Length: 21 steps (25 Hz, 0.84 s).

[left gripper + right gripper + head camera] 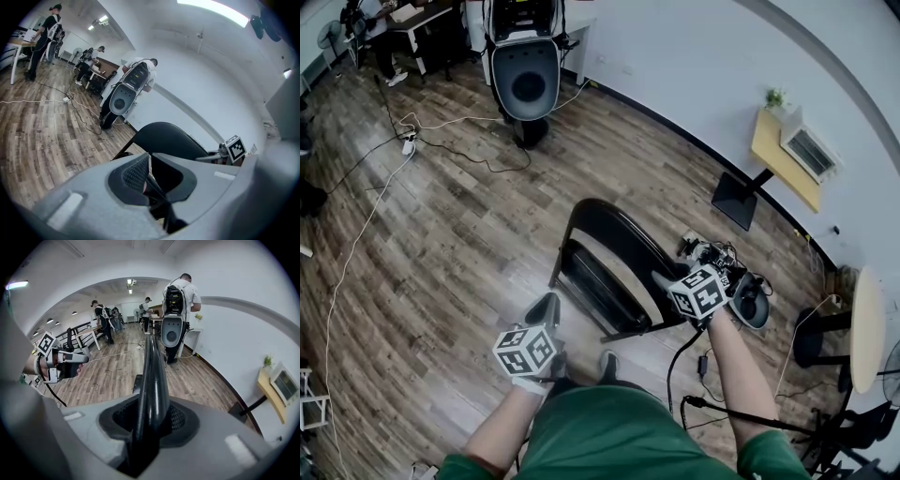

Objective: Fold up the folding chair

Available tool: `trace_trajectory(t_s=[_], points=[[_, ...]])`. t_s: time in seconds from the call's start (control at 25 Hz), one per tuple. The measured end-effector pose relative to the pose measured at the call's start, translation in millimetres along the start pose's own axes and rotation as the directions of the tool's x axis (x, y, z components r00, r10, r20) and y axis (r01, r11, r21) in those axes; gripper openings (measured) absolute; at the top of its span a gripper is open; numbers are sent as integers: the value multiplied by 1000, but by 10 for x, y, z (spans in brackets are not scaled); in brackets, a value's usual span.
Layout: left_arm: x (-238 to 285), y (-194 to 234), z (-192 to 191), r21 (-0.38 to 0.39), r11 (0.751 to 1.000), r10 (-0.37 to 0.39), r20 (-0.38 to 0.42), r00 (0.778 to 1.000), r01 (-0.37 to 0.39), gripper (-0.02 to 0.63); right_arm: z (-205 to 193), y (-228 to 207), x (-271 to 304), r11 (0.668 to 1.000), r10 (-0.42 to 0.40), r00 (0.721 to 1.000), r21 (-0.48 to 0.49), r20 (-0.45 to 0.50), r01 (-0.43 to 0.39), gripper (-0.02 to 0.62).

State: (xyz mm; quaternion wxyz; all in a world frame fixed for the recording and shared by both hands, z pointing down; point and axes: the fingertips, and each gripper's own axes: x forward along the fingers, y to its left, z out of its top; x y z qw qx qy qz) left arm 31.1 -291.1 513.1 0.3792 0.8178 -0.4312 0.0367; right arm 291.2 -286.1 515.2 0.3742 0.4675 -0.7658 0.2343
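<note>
Subject of inspection: the folding chair [623, 246]. It stood on the wooden floor [441, 244] directly in front of you, between your two arms. It was black, with a glossy curved backrest on a thin dark frame and the seat below it; how far the seat was tilted could not be judged.

Your right hand-held gripper [667, 283] was clamped on the edge of the backrest. The right gripper view confirmed this: the folding chair [153, 376] ran edge-on through the right hand-held gripper [153, 416], with both textured pads against it.

Your left hand-held gripper [546, 307] was near the chair's left side, apart from it. In its own view the left hand-held gripper [149, 159] had its jaw tips together with nothing held.

Differences between views:
- The head view alone showed both arms, the seat and the cables [441, 141] trailing across the floor.
- The left gripper view showed the broad face of the folding chair [168, 138] and, beyond it, the right hand-held gripper [220, 157] at its far edge.
- The right gripper view showed the backrest as a narrow strip only, the left hand-held gripper [70, 359] off to one side, and people at desks in the far room.
</note>
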Motion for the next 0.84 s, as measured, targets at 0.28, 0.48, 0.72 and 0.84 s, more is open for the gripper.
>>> trace_trajectory(t_s=[0.28,0.48,0.72,0.84], points=[[-115,102,-10,-6,1000,12,-1,1000,-12,25,1,49,-5,1000,-2,1000,-1,-3,2,115],[-190,185,-27,-13,1000,19,-8,1000,-20,25,10,92,-21,1000,-10,1000,-4,-2,10,115],[-179,252,-47,-14,1000,17,-15,1000,-17,25,16,149,16,1000,-12,1000,-11,0,12,115],[-152,225,-31,-14,1000,14,-18,1000,-14,25,31,156,10,1000,-8,1000,-13,-1,8,115]])
